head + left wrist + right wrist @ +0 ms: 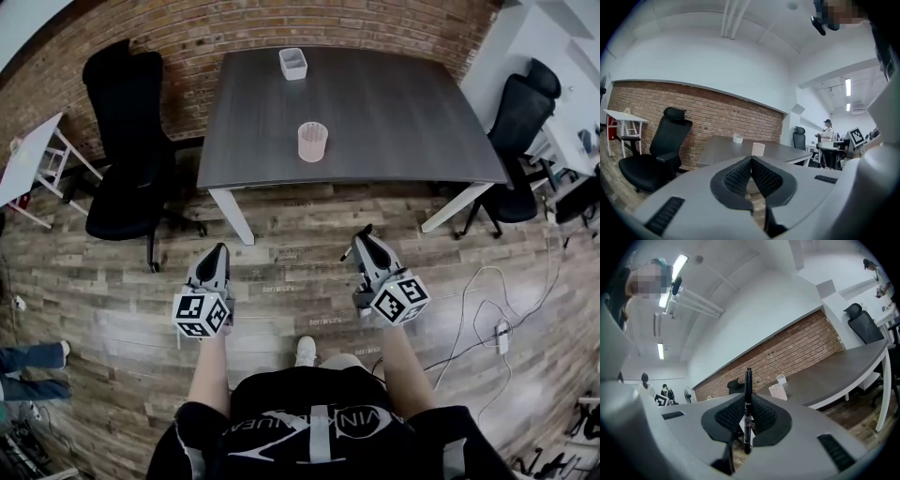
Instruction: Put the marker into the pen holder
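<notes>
A pink mesh pen holder point(312, 142) stands near the front middle of a dark grey table point(403, 112). Both grippers hang over the wooden floor, short of the table's front edge. My right gripper point(364, 240) is shut on a black marker point(748, 408), which stands upright between the jaws with its tip above them. The right gripper view shows the pen holder point(776, 391) far ahead on the table point(843, 366). My left gripper point(217, 255) is shut with nothing in it. The left gripper view also has the pen holder point(758, 149) ahead, well beyond the jaws point(751, 164).
A white container point(293, 63) sits at the table's far edge. A black office chair point(127, 141) stands left of the table and another point(520, 122) to the right. A white side table point(28, 159) is far left. Cables point(487, 309) lie on the floor at right.
</notes>
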